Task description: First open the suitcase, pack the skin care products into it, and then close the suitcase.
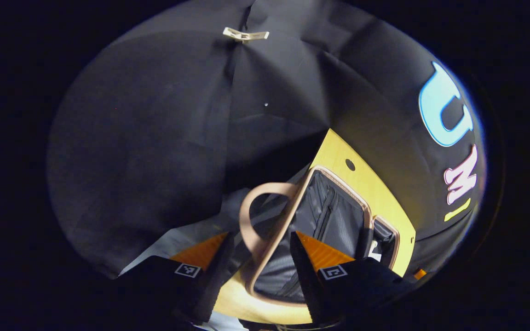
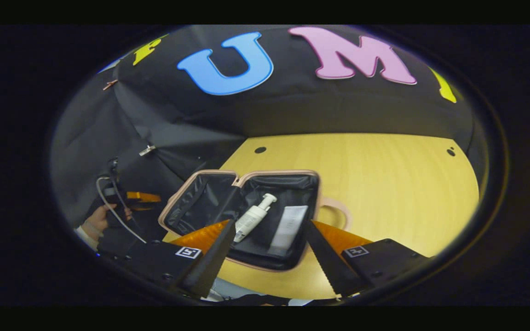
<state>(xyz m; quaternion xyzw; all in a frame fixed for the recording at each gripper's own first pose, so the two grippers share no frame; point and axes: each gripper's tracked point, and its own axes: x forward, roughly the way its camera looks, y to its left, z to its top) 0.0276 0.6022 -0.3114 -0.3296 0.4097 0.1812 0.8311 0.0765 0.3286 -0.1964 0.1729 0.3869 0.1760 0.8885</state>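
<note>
The suitcase [image 2: 246, 177] lies open on the wooden table [image 2: 384, 184], pink-beige rim around black lining. Its lid [image 2: 200, 202] tilts up on the left. In the base lie a white pump bottle [image 2: 253, 217] and a white tube [image 2: 288, 230]. A loop handle [image 2: 338, 212] sticks out on the right. My right gripper [image 2: 269, 226] hovers open and empty over the base's near edge. My left gripper [image 2: 136, 197], held by a hand [image 2: 97, 220], sits left of the lid. In the left gripper view, the left gripper [image 1: 261, 235] is open, with the lid's handle [image 1: 249, 216] between its fingers and the lid's lining [image 1: 334, 216] beyond.
The table [image 1: 371, 184] has small round holes [image 2: 260, 150] near its far edge. Bare wood spreads right of the suitcase. Black cloth walls close in behind, with a clip [image 1: 245, 34] on a seam. A cable [image 2: 108, 202] loops by the left gripper.
</note>
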